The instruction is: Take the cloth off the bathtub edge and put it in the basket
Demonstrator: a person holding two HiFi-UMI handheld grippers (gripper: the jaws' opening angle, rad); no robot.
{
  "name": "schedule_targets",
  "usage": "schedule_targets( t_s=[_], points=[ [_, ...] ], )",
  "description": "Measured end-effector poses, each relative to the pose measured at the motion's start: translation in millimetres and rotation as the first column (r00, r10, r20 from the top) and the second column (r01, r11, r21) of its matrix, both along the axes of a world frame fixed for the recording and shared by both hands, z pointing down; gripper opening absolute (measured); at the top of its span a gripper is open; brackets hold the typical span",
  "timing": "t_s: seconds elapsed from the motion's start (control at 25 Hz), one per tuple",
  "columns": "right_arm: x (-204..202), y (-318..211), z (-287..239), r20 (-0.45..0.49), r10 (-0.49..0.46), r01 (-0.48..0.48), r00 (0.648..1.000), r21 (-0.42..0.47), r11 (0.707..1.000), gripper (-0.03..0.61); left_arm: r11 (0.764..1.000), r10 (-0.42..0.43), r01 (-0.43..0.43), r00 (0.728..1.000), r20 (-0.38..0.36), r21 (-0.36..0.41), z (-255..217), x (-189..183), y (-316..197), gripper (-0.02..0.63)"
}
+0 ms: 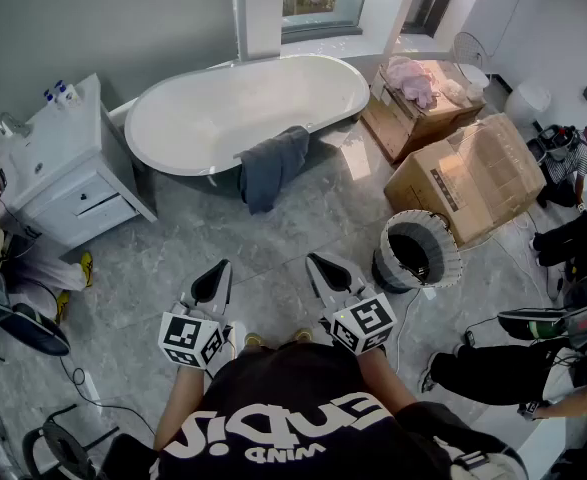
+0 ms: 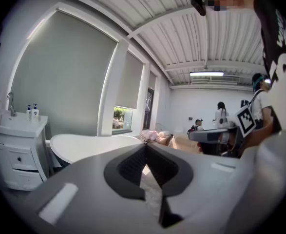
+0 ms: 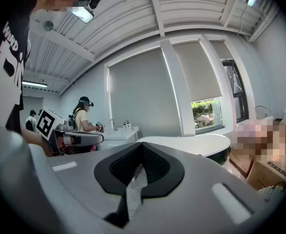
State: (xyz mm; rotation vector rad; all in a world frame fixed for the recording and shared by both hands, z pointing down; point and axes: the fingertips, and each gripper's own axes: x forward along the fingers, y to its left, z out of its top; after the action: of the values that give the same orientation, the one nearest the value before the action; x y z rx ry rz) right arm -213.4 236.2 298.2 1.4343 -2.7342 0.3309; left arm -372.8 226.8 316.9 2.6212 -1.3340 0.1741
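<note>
A dark blue-grey cloth (image 1: 272,166) hangs over the near edge of the white bathtub (image 1: 213,108), its lower end down against the tub's side. The round white-rimmed basket (image 1: 416,251) stands on the floor to the right, in front of a cardboard box. My left gripper (image 1: 220,268) and right gripper (image 1: 318,263) are held side by side close to my body, well short of the cloth, both pointing toward the tub. Both are shut with nothing between their jaws. In the left gripper view the bathtub (image 2: 84,145) shows beyond the shut left gripper (image 2: 145,147).
A white vanity cabinet (image 1: 68,168) stands left of the tub. Cardboard boxes (image 1: 473,173) sit to the right, one holding pink fabric (image 1: 413,78). People sit or stand along the right and left edges. Cables (image 1: 83,383) trail over the grey tiled floor.
</note>
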Motion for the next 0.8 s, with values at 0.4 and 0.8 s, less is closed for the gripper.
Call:
schedule_targets(
  t_s=[0.4,0.8],
  points=[
    [22,11,5,0.01,0.001,-0.001,1.0,-0.005,1.0,0.009,1.0,-0.009,0.009,1.0,0.018,-0.022,7,23,8,-0.003],
    [64,26,23,0.033,0.003,-0.002,0.999,-0.023,1.0,0.009,0.999,-0.045,0.045,0.999,0.013,-0.021,22,55,13,-0.003]
  ],
)
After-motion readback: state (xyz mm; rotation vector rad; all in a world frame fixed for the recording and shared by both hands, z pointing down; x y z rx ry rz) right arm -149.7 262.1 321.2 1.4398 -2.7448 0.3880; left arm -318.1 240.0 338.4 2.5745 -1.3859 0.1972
